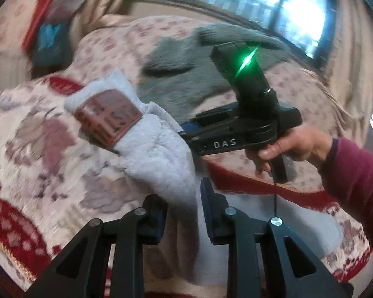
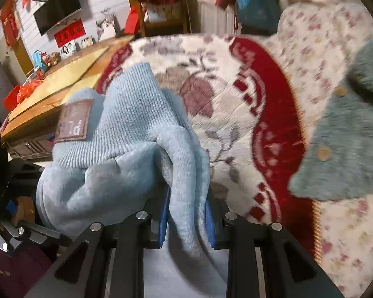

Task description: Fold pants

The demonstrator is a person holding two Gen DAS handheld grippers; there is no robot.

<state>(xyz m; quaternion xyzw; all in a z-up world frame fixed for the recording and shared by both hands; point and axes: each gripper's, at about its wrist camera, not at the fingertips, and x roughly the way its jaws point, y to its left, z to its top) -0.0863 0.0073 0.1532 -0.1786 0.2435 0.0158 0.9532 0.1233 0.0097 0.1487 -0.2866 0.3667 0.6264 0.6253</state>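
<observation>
- Both grippers' fingers clamp the light-blue pants (image 2: 126, 134) at the waistband: left gripper (image 1: 184, 213), right gripper (image 2: 186, 213).
- Lift evenly, keeping the brown label (image 2: 73, 120) side taut above the bed (image 2: 236, 114).

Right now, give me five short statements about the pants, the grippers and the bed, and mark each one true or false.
1. The right gripper is shut on the pants. True.
2. The pants carry a brown patch on the waistband. True.
3. The pants lie flat and neatly folded. False: they hang bunched between the two grippers.
4. A fuzzy grey-green garment with buttons lies on the blanket. True.
5. The left gripper is empty. False: pale pants fabric sits clamped between its fingers.
</observation>
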